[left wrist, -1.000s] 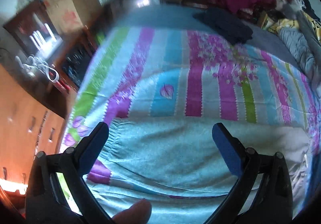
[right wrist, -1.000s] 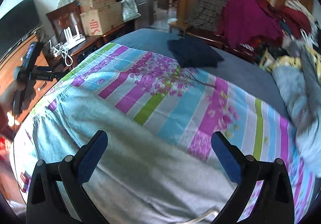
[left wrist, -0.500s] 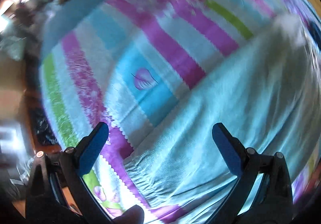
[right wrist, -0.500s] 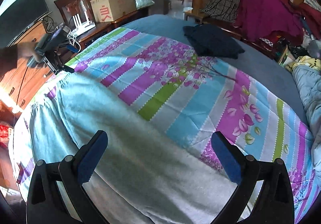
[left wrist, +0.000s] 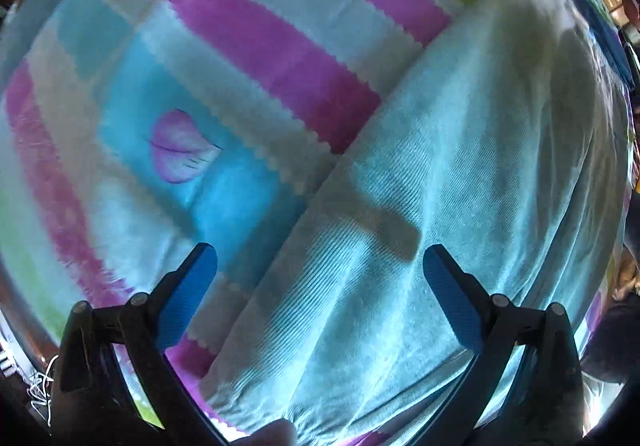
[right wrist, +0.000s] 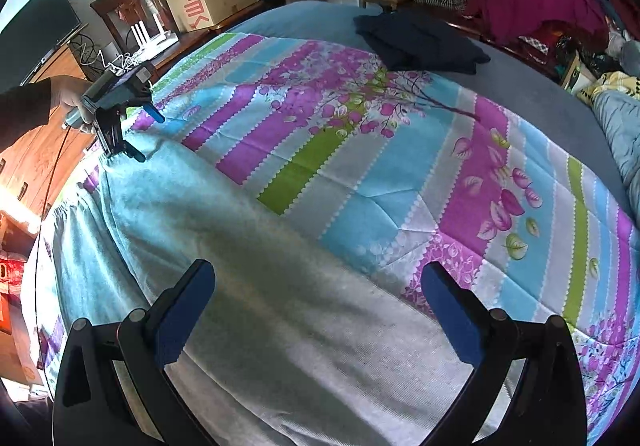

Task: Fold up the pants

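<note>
No fold shows yet: the pants (right wrist: 224,246) lie spread flat along the near edge of the bedspread (right wrist: 360,150), so by my reading you are only at the very start of the job

In your right wrist view the light blue-grey cloth runs from about 9 o'clock, where its gathered waistband sits, down to 6 o'clock beneath your right gripper (right wrist: 318,302). That claw is released, jaws wide apart, hovering over the leg fabric with nothing between the pads

Your left gripper (left wrist: 320,286) is also released and empty. Its left wrist view shows the far edge of the pants running from 6 o'clock up toward 1 o'clock, with one finger over the striped bedspread (left wrist: 240,46) and the other over the cloth. From the right wrist camera you see the same left gripper (right wrist: 136,126) at 9 o'clock, low beside the waistband corner; whether it touches the cloth I cannot tell

A dark folded garment (right wrist: 420,42) rests at 12 o'clock, well apart from the pants

What is left, as I judge it: pinch the far edge at both ends, bring one leg over the other, then fold the length down
</note>
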`<action>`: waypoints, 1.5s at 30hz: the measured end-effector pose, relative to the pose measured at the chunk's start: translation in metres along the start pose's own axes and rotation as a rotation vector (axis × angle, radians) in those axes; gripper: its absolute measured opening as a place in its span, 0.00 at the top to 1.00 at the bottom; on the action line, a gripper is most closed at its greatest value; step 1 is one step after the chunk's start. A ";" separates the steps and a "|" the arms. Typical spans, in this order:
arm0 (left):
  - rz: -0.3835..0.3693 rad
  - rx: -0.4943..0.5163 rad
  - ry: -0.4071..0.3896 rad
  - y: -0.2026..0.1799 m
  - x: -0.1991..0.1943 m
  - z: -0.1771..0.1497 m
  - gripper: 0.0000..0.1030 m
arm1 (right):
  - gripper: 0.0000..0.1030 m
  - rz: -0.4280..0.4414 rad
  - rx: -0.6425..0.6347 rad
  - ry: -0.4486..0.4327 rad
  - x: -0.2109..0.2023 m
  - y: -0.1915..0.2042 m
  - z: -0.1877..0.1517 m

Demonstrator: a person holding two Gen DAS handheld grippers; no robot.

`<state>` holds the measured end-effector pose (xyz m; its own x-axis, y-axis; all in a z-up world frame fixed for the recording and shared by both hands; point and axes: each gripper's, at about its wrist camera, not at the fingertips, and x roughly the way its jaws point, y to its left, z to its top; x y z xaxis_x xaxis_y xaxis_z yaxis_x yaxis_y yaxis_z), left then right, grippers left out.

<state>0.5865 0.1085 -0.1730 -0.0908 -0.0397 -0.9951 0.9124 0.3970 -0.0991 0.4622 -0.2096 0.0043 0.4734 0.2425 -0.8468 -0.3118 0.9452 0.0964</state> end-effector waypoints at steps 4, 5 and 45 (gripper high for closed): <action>-0.020 0.004 0.011 0.003 0.011 0.004 0.01 | 0.00 0.022 0.012 0.018 0.012 -0.003 -0.003; -0.027 -0.003 0.006 0.004 0.011 0.005 0.01 | 0.00 0.029 0.013 0.021 0.015 -0.004 -0.004; 0.193 -0.020 -0.150 -0.048 -0.010 0.001 0.90 | 0.90 0.052 -0.095 0.621 0.096 -0.162 -0.087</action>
<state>0.5441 0.0889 -0.1582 0.1464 -0.0958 -0.9846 0.8988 0.4286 0.0919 0.4865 -0.3583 -0.1384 -0.1025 0.0888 -0.9908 -0.4068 0.9052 0.1232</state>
